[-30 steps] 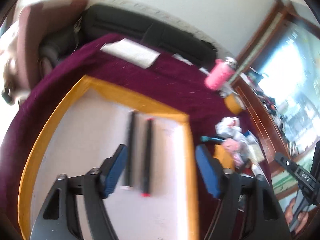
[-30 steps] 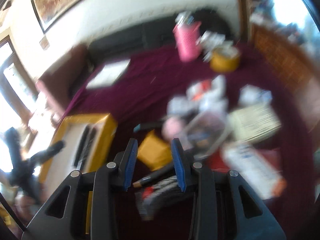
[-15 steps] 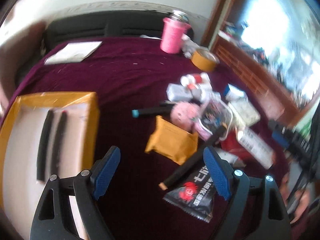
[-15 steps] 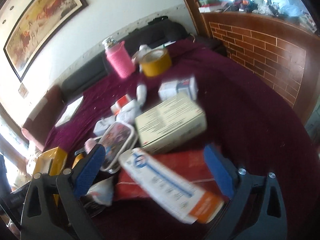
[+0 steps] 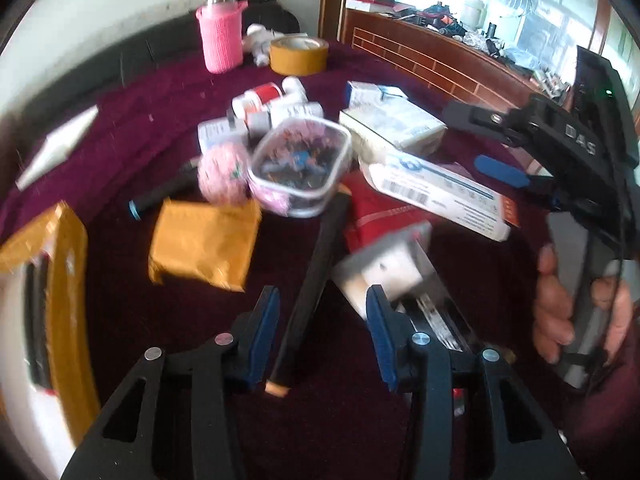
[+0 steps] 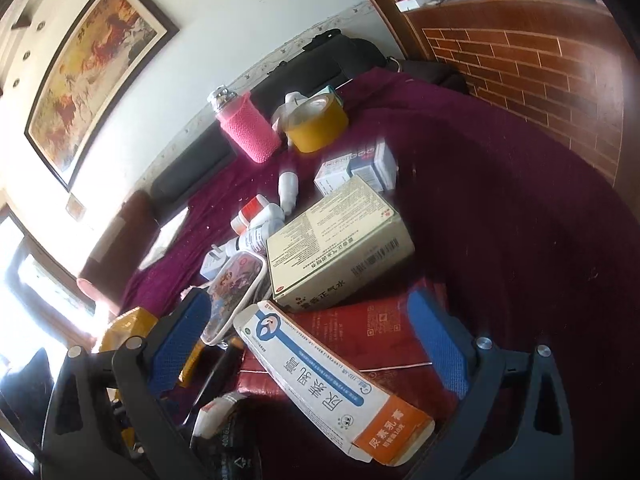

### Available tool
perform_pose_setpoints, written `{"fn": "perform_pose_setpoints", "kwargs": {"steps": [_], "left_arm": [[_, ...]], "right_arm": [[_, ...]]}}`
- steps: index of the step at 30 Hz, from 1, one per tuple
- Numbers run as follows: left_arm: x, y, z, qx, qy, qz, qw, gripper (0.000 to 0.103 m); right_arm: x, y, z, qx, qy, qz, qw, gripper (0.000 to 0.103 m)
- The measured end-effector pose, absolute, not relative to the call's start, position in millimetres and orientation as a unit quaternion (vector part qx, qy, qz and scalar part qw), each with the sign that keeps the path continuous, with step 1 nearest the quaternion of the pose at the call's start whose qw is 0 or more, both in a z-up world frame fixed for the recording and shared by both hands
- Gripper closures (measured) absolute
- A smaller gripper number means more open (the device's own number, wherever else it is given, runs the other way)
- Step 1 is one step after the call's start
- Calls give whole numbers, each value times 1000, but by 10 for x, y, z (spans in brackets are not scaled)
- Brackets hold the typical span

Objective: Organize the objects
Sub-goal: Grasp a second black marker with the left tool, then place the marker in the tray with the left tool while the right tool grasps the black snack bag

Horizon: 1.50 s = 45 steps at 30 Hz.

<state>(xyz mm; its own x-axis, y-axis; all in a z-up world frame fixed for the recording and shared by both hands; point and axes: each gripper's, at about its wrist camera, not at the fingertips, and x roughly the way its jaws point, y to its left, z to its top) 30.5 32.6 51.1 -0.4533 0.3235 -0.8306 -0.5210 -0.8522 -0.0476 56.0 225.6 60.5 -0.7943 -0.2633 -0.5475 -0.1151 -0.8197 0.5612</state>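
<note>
"DAS" on the right tool (image 5: pixel 580 144), "尿素乳膏" on the orange-ended carton (image 6: pixel 328 388), "水" on the beige box (image 6: pixel 340 248)

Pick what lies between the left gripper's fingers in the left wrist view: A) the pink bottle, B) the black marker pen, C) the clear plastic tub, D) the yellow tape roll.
B: the black marker pen runs lengthwise through the gap of the left gripper, its orange end nearest the camera; the pads are not yet touching it.

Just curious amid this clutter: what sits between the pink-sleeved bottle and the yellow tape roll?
Between pink-sleeved bottle and tape roll: a small white object, too blurred to identify, in the left wrist view.
</note>
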Motion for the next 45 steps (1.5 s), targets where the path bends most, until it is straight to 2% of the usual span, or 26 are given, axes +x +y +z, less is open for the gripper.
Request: {"fn": "perform_pose_setpoints", "kwargs": {"steps": [8,16,18,20,22,27,36,41,45], "left_arm": [[145,455,255,-474,164,831,242,65],[187,462,184,-451,130,860,203,57],[179,450,190,-454,122,859,204,61],[210,432,225,-461,120,851,220,85],[246,394,248,-470,111,845,230,92],[485,40,481,-447,61,862,231,92],[871,-878,888,-400,-74,887,217,92],[977,-1178,978,-380,-102,893,219,92],[1032,-1247,976,-372,-106,895,222,91]], "right_arm": [[613,2304,599,313,-311,-896,38,4],[561,2252,566,330,-296,-896,33,4],[565,2258,567,329,-291,-898,27,4],[560,2257,561,331,-288,-898,22,4],[556,2247,559,333,-282,-900,18,4],[551,2214,565,335,-263,-905,10,4],[643,2176,676,332,-242,-912,-5,4],[998,1819,925,369,-175,-912,37,3],[1092,1436,886,428,-129,-892,67,3]]}}
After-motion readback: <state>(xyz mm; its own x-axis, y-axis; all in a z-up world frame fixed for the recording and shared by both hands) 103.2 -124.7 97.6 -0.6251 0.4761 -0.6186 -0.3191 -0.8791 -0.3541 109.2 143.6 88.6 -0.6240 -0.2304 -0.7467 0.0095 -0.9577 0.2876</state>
